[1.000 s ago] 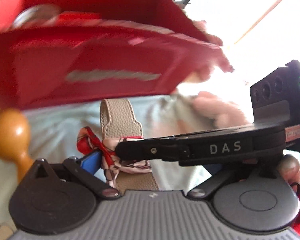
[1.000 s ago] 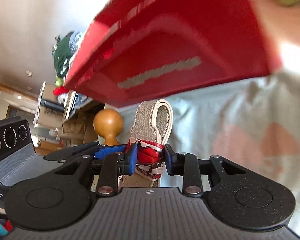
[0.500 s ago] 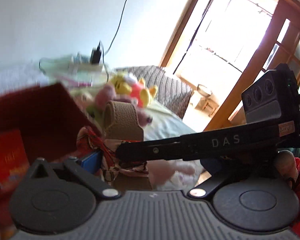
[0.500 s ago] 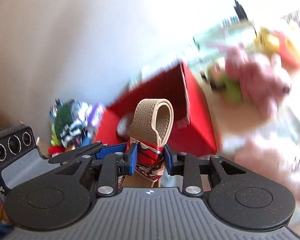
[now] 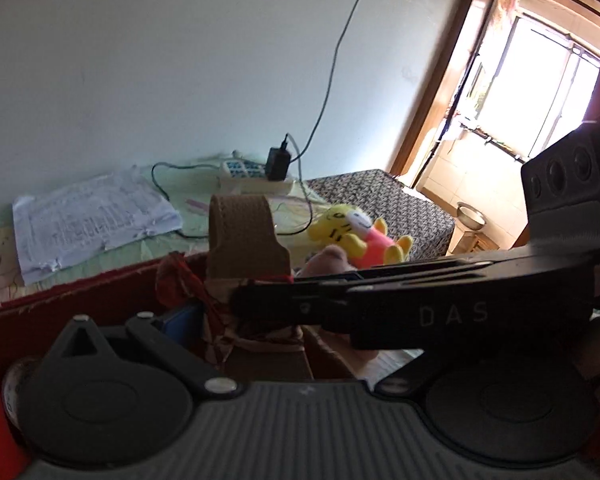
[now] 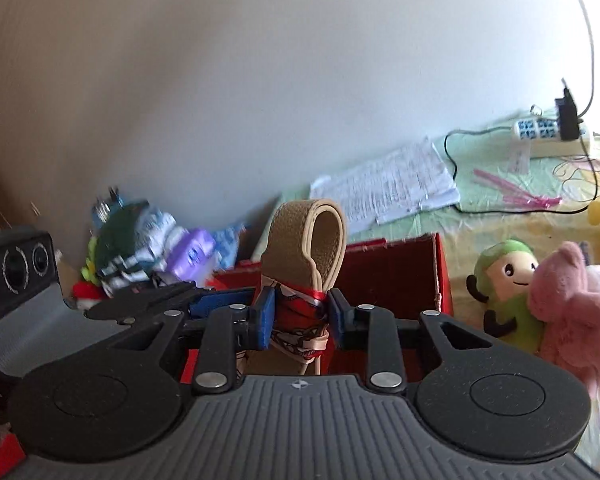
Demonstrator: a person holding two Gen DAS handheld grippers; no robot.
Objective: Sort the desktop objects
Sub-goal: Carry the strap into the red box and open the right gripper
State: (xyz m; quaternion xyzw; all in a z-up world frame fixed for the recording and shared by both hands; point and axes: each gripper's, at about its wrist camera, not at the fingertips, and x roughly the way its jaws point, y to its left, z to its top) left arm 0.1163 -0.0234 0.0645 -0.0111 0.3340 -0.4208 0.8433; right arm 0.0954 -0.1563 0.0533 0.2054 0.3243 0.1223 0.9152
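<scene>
The right gripper (image 6: 300,316) is clamped on the scarf-wrapped part of a tan leather strap (image 6: 312,240), its loop standing upright above the blue pads. From the left wrist view, the left gripper (image 5: 220,320) appears to pinch the same strap; only 1 blue pad shows, so I cannot tell for sure. The strap hangs over the red box (image 6: 400,276), not yet dropped in. Left out: 3 plush toys at 3 o'clock, papers (image 6: 388,184) at 1 o'clock, clutter at 9 o'clock. Sorting looks early.

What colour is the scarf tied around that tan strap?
Red with a cream, dark-lined print; the scarf shows best in the right wrist view, around the strap.
</scene>
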